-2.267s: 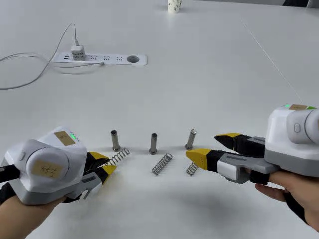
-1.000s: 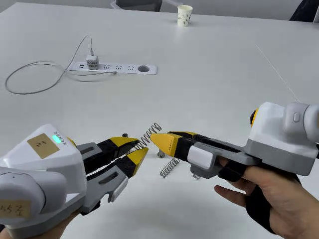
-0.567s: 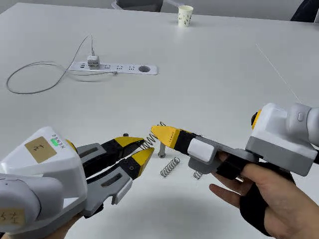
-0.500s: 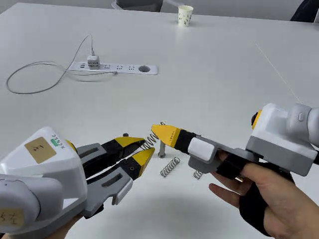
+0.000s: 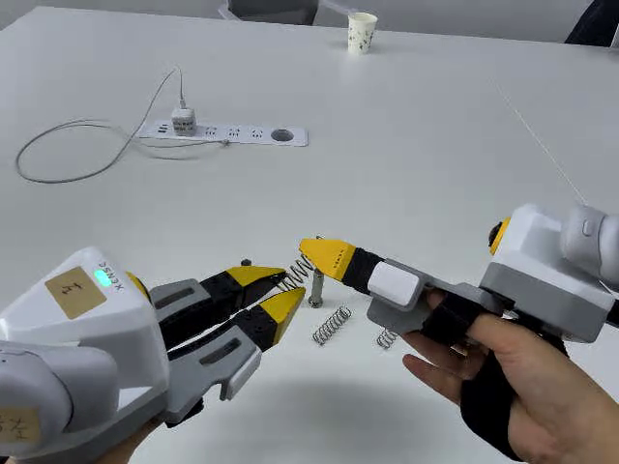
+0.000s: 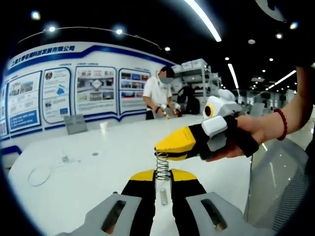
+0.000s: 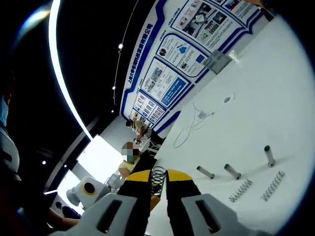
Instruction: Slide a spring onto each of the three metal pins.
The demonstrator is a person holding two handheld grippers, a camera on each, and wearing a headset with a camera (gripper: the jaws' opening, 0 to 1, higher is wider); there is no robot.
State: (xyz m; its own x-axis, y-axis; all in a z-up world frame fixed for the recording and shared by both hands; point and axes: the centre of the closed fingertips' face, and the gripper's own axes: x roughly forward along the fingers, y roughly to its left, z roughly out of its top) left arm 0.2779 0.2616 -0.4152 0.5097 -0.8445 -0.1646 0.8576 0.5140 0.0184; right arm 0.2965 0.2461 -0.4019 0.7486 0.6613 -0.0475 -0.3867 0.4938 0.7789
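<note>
Yellow-tipped left gripper (image 5: 288, 286) and right gripper (image 5: 309, 251) both pinch one spring (image 6: 162, 164), which should hang straight above a pin (image 5: 316, 290) before lowering.

Two springs (image 5: 331, 325) lie on the table (image 5: 435, 145) before the pins (image 5: 315, 288), power strip (image 5: 218, 134) behind-left, cup (image 5: 362, 32) farthest back.

The white table (image 5: 416, 145) carries a white power strip (image 5: 232, 134) towards its far left, a white charger (image 5: 183, 121) plugged into it and a pale cable (image 5: 64, 125) looping out beside it; a patterned paper cup (image 5: 362, 31) stands upright near the far edge. Beyond the table, blue-framed posters (image 6: 96, 91) line the wall; a person (image 6: 160, 96) in a white top stands near shelves (image 6: 194, 73); strip lights (image 6: 202, 19) run overhead.
</note>
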